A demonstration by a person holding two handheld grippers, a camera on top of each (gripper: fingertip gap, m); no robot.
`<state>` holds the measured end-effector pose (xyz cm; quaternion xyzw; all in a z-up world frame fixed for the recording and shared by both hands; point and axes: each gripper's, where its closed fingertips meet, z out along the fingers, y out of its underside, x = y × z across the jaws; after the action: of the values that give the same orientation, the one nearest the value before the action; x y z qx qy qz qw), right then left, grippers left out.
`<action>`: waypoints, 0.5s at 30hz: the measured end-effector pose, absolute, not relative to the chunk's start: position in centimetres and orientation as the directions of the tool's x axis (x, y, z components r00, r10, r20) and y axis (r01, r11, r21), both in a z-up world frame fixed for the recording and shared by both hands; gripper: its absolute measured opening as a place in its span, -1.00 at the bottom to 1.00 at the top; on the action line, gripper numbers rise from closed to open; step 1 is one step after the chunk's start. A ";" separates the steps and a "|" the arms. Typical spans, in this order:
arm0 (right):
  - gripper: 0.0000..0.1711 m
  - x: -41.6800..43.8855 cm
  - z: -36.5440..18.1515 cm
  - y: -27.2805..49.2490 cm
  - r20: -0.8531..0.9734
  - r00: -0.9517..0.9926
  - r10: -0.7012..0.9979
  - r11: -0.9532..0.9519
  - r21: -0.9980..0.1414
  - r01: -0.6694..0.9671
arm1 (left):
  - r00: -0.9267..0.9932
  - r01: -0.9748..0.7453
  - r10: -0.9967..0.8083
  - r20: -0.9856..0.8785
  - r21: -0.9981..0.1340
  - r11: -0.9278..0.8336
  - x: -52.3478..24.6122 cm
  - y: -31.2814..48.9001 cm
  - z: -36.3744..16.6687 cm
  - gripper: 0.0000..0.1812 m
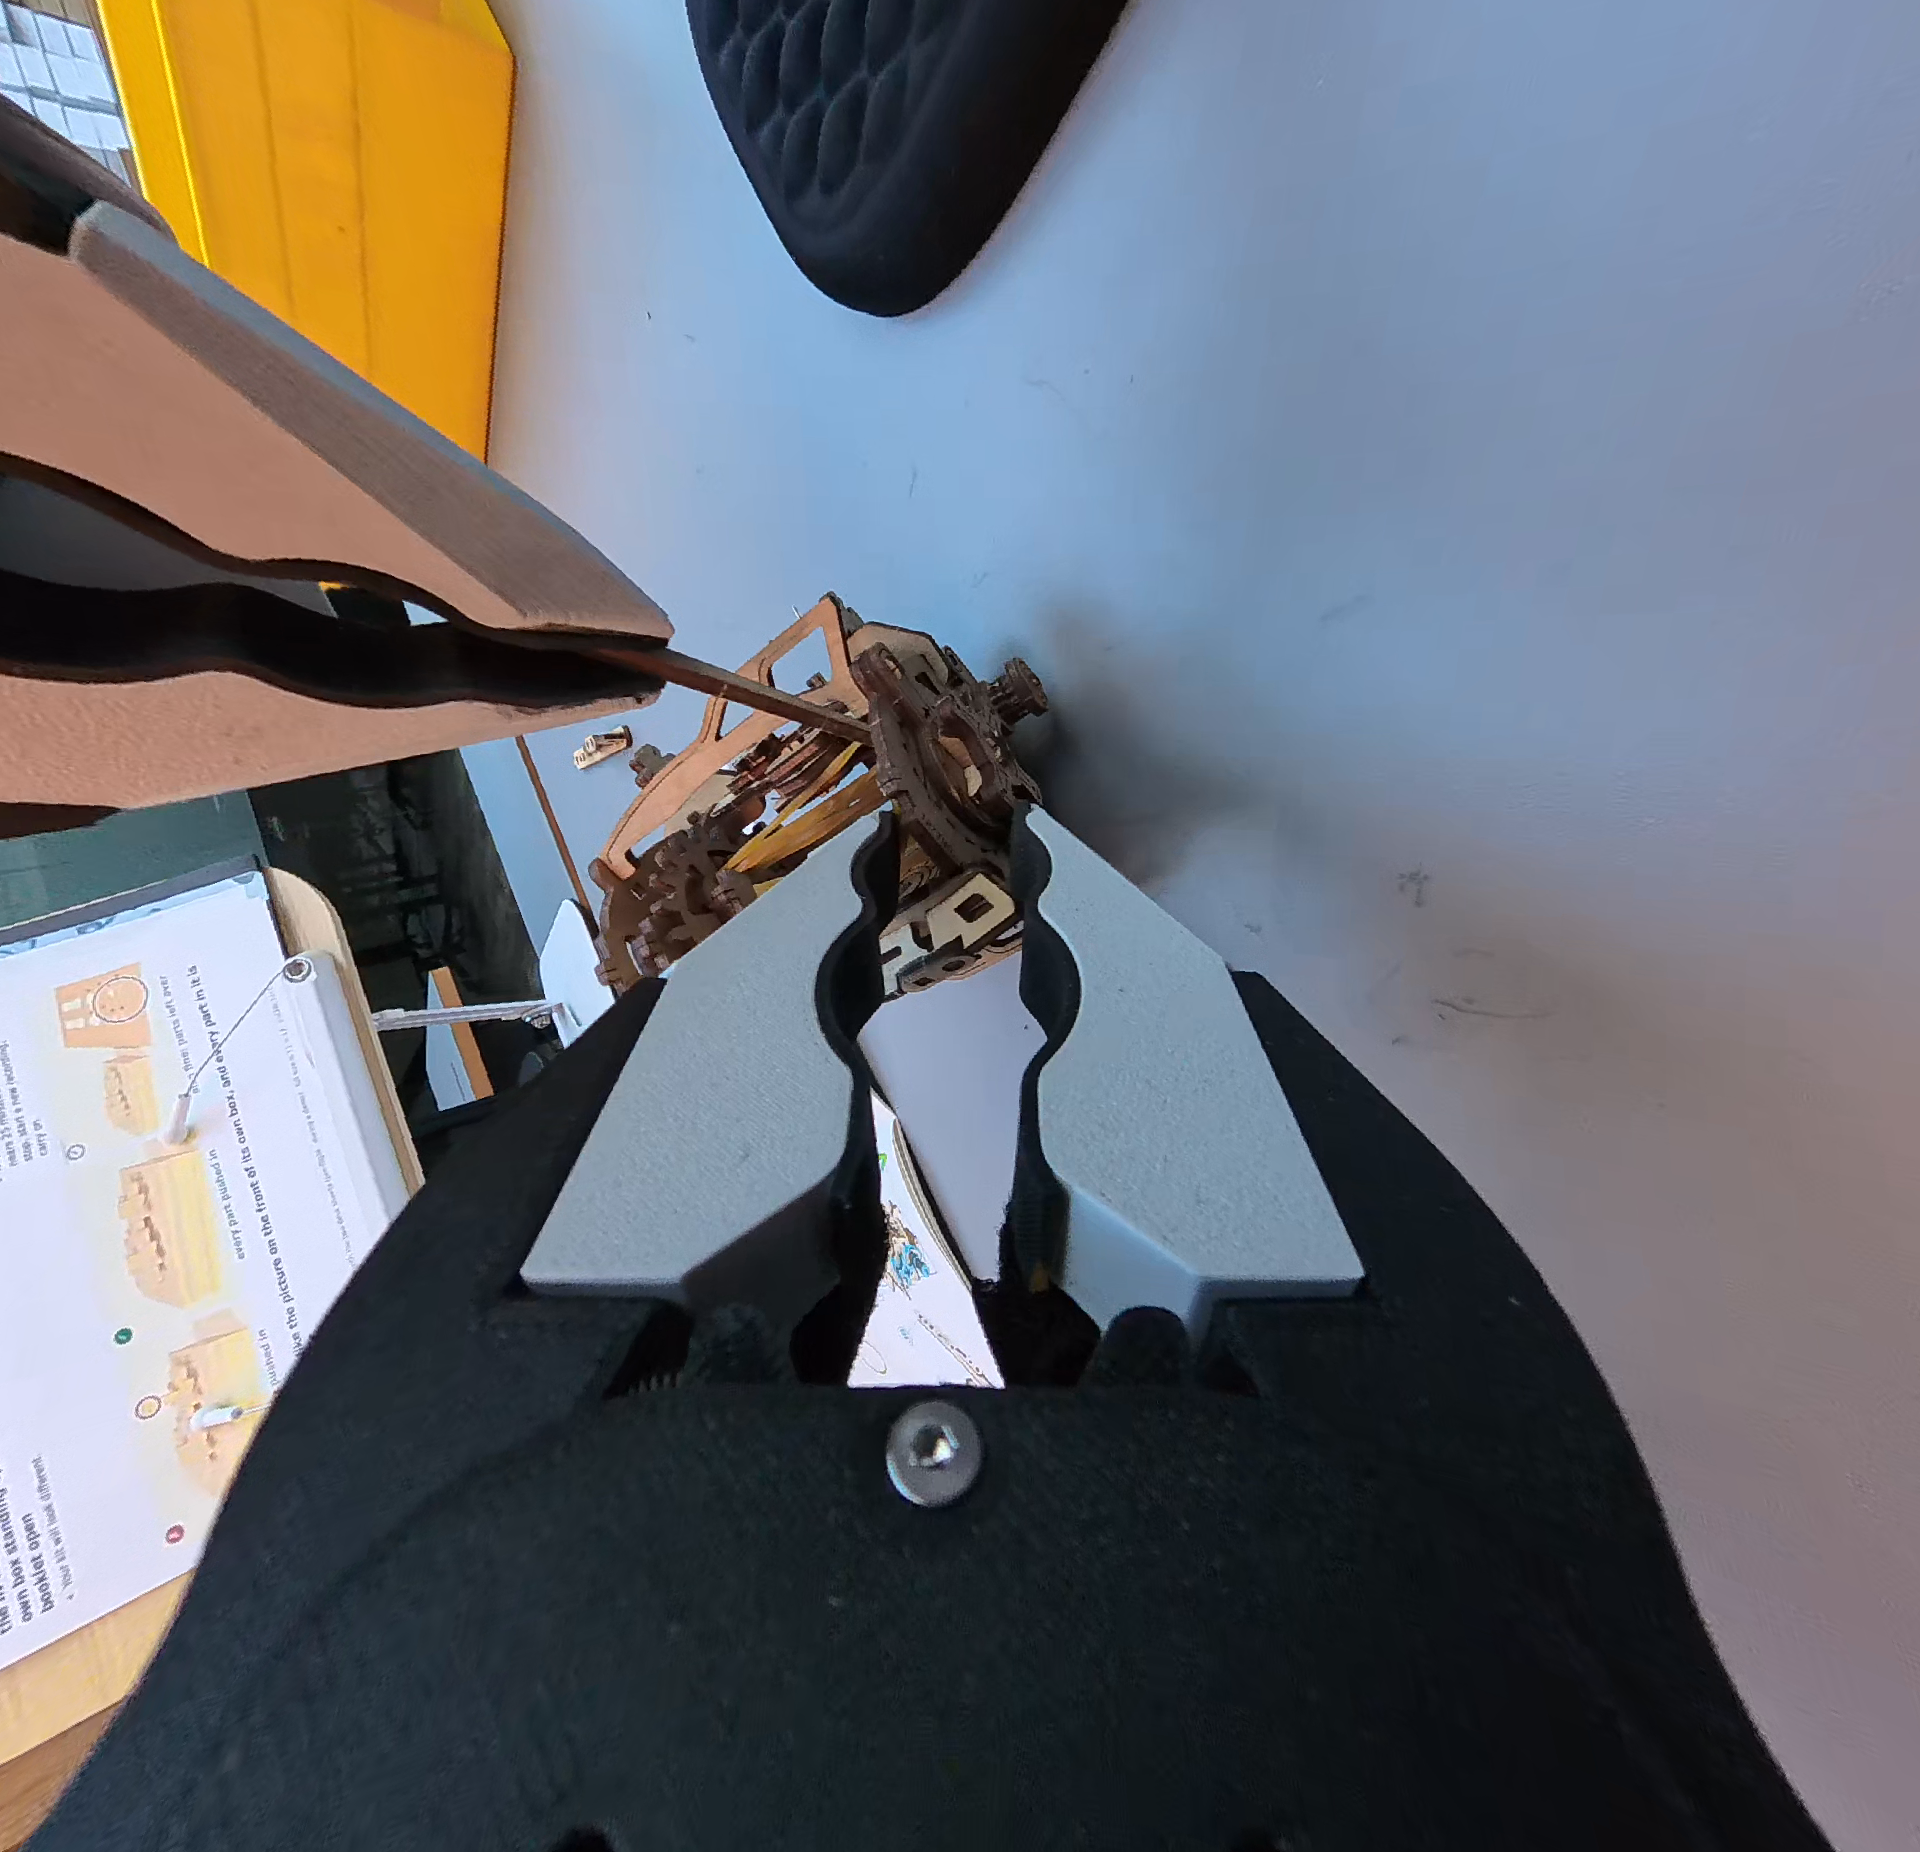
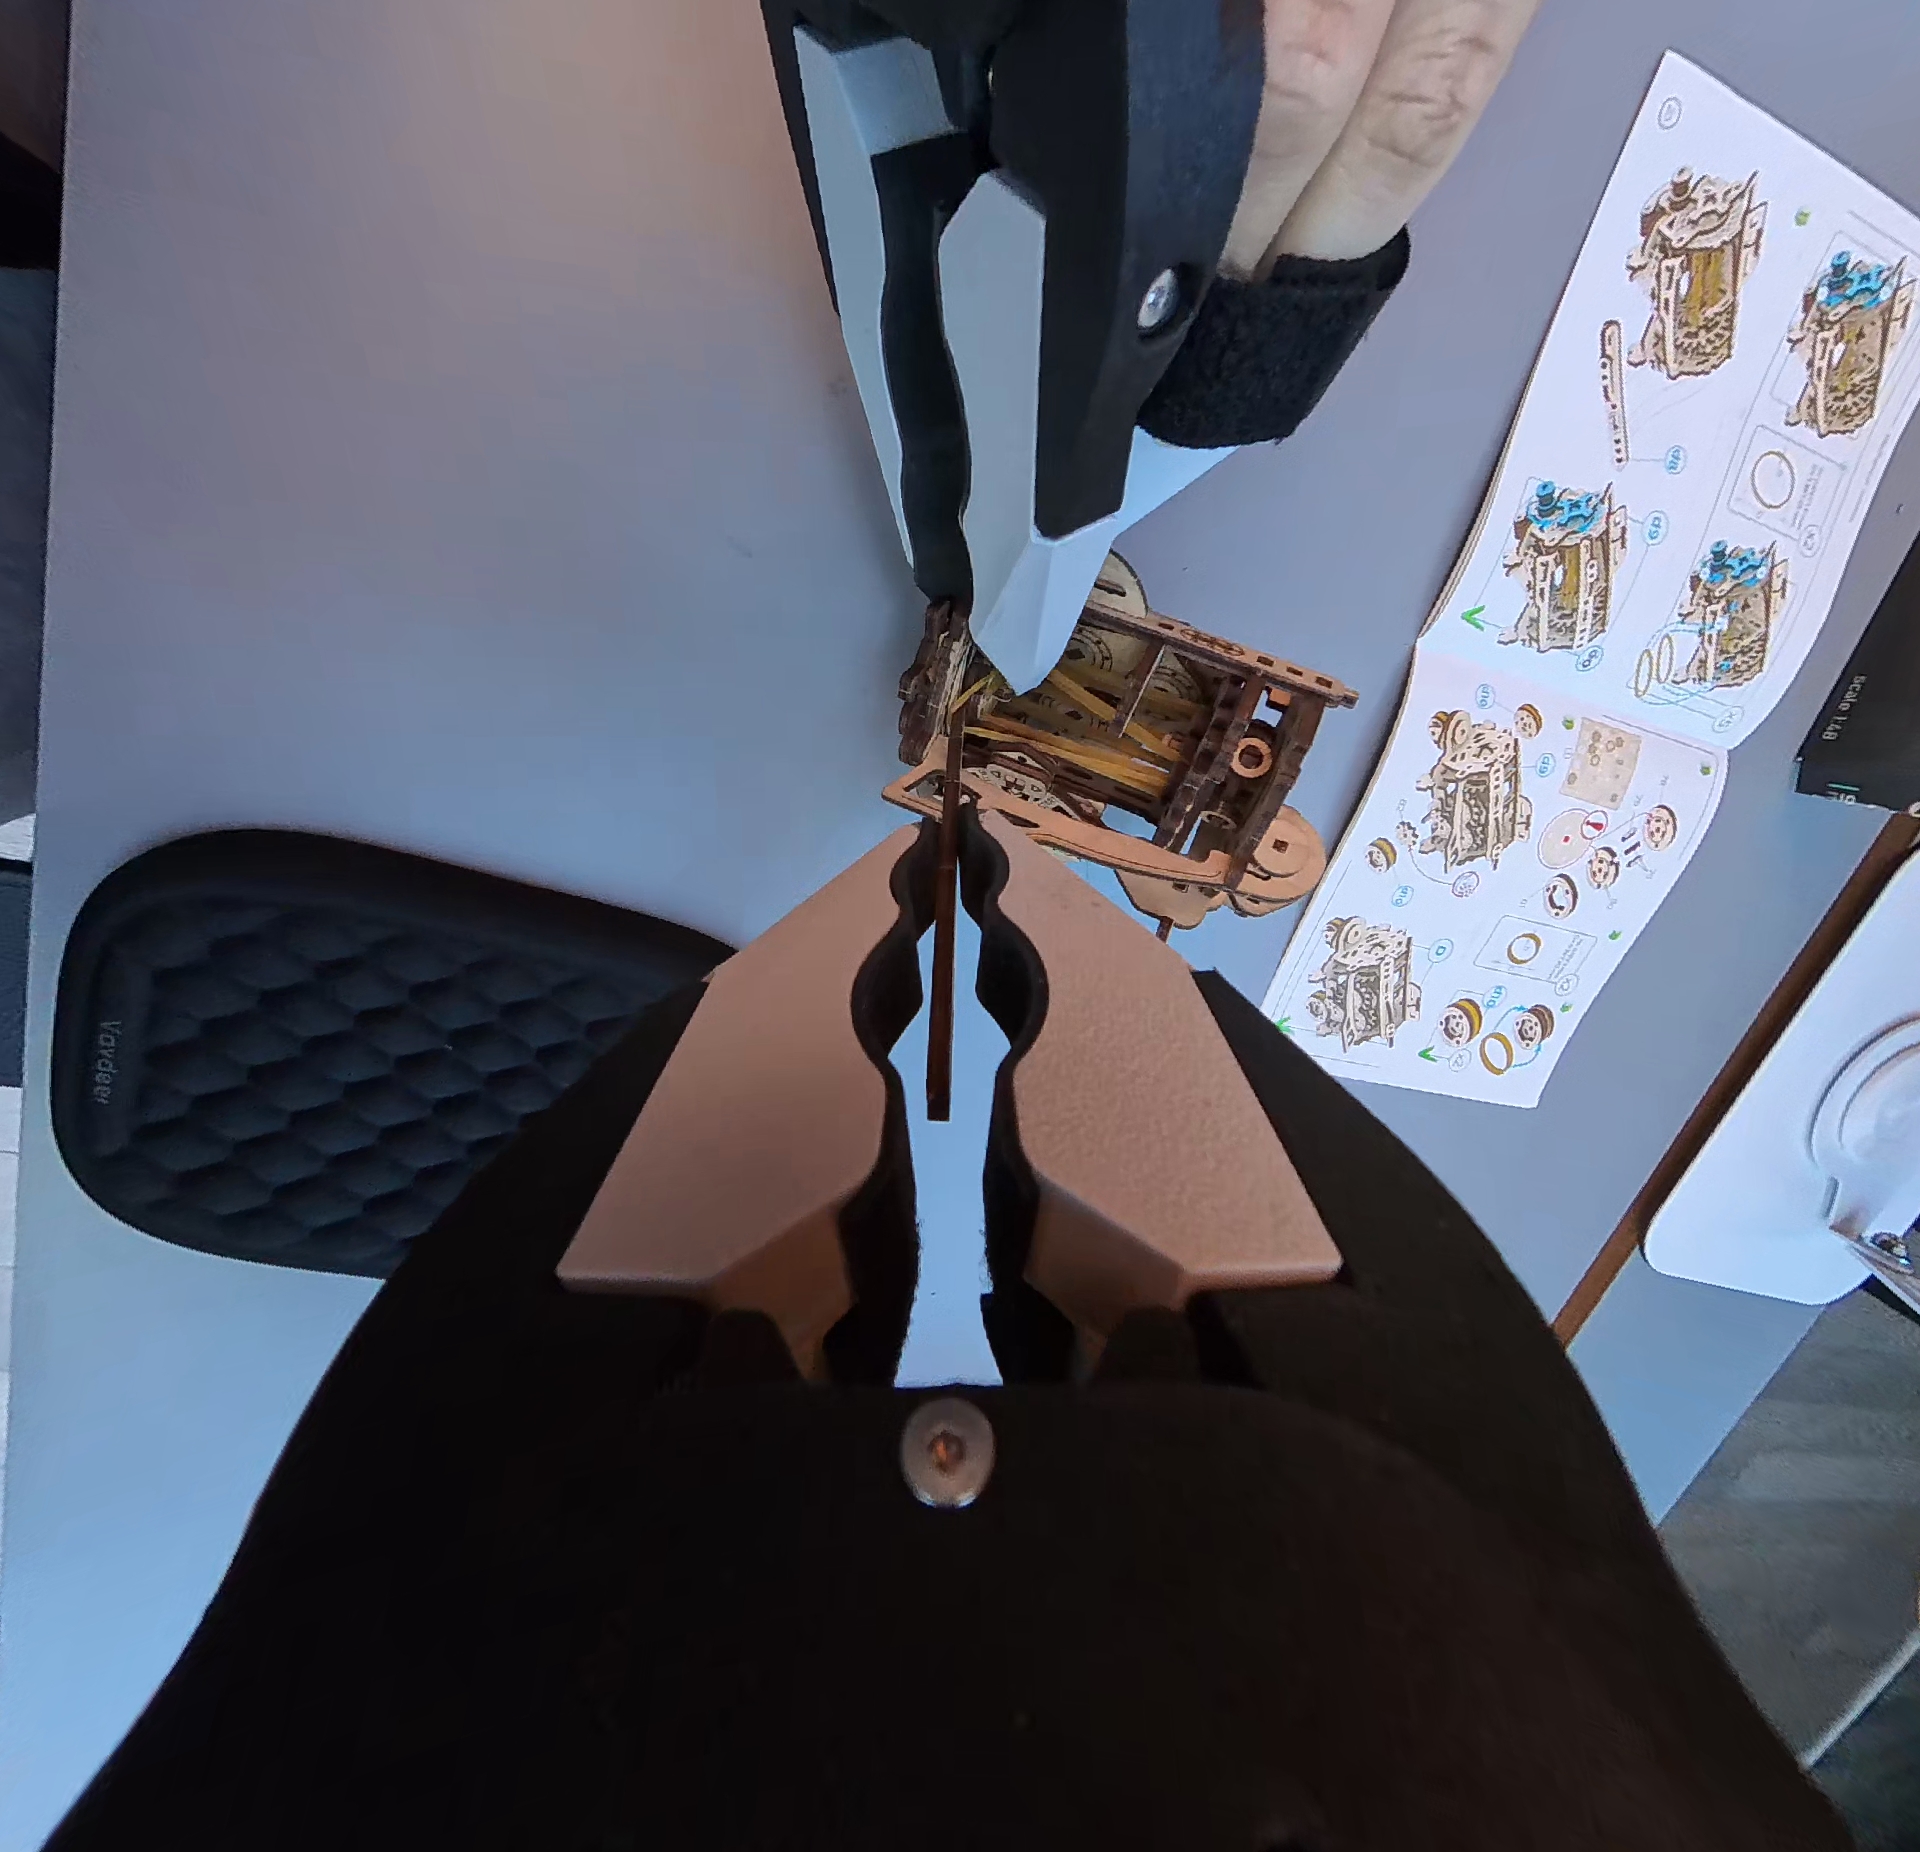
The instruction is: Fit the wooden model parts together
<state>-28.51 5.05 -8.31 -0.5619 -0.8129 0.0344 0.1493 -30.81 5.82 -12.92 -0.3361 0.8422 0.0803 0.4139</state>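
The wooden model (image 1: 831, 763), a small frame with gears and yellow rubber bands, lies on the grey table (image 1: 1455, 555). My left gripper (image 1: 951, 831), with grey fingers, is shut on the model's gear end. In the right wrist view it comes down from the top (image 2: 982, 623) onto the model (image 2: 1132, 753). My right gripper (image 2: 943, 831), with copper fingers, is shut on a thin dark wooden stick (image 2: 941, 971). In the left wrist view it enters from the left (image 1: 649, 675), and the stick (image 1: 758, 696) reaches the model's gear wheel.
A black padded rest (image 1: 904, 109) (image 2: 364, 1054) lies near the model. An open instruction booklet (image 2: 1558, 659) lies to the right, another sheet (image 1: 156, 1179) stands on a holder. A yellow box (image 1: 332, 171), a small loose wooden piece (image 1: 603, 748) and a person's hand (image 2: 1351, 88) show. The grippers' ends are close to 6 centimetres from one another. The right tips stand about 11 centimetres off the black padded rest (image 1: 904, 109).
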 end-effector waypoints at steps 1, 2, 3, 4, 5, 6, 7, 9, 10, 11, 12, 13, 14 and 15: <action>-0.98 -28.5 -8.3 5.0 0.201 -0.318 0.927 0.359 -0.222 0.907 | -0.432 -0.632 -0.499 -0.752 -0.142 0.762 -30.8 5.8 -12.9 -0.78; -0.98 -28.4 -8.4 5.0 0.194 -0.308 0.932 0.346 -0.213 0.914 | -0.432 -0.630 -0.497 -0.753 -0.143 0.763 -30.8 5.8 -12.9 -0.79; -0.97 -28.2 -8.5 5.0 0.192 -0.304 0.933 0.340 -0.194 0.920 | -0.430 -0.629 -0.497 -0.754 -0.144 0.764 -30.8 5.8 -12.9 -0.79; -0.97 -28.1 -8.6 5.0 0.201 -0.312 0.929 0.348 -0.180 0.920 | -0.429 -0.630 -0.498 -0.754 -0.145 0.763 -30.8 5.8 -12.9 -0.79; -0.97 -28.0 -8.6 5.0 0.209 -0.318 0.925 0.353 -0.157 0.922 | -0.428 -0.630 -0.499 -0.753 -0.147 0.762 -30.8 5.8 -12.9 -0.79; -0.97 -27.9 -8.7 5.0 0.218 -0.327 0.919 0.361 -0.135 0.923 | -0.428 -0.631 -0.502 -0.752 -0.149 0.761 -30.8 5.8 -12.9 -0.79; -0.97 -28.0 -8.6 5.0 0.226 -0.337 0.914 0.370 -0.121 0.921 | -0.428 -0.632 -0.504 -0.750 -0.150 0.761 -30.7 5.8 -12.9 -0.79; -0.97 -28.0 -8.5 5.1 0.229 -0.341 0.912 0.370 -0.097 0.924 | -0.427 -0.633 -0.506 -0.749 -0.152 0.759 -30.7 5.8 -12.9 -0.79; -0.97 -28.0 -8.5 5.1 0.222 -0.330 0.917 0.357 -0.091 0.930 | -0.427 -0.633 -0.505 -0.750 -0.151 0.759 -30.7 5.9 -12.9 -0.79; -0.97 -28.0 -8.5 5.2 0.215 -0.318 0.924 0.341 -0.079 0.937 | -0.425 -0.633 -0.505 -0.751 -0.151 0.759 -30.7 5.9 -12.8 -0.79; -0.97 -27.9 -8.6 5.4 0.213 -0.311 0.926 0.331 -0.065 0.942 | -0.423 -0.634 -0.506 -0.752 -0.153 0.758 -30.7 5.9 -12.8 -0.80; -0.97 -27.9 -8.7 5.5 0.218 -0.309 0.926 0.327 -0.050 0.944 | -0.420 -0.634 -0.508 -0.752 -0.157 0.757 -30.7 5.9 -12.8 -0.80; -0.97 -27.8 -8.8 5.5 0.219 -0.313 0.924 0.326 -0.022 0.945 | -0.419 -0.633 -0.508 -0.752 -0.159 0.758 -30.7 5.9 -12.8 -0.80; -0.97 -27.7 -8.8 5.5 0.228 -0.322 0.919 0.329 0.006 0.944 | -0.419 -0.631 -0.506 -0.754 -0.159 0.759 -30.7 5.9 -12.9 -0.80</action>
<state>-27.70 5.55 -8.85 -0.5751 -0.8100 -0.0687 0.0919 -30.71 5.90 -12.85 -0.3390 0.8389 0.0745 0.4193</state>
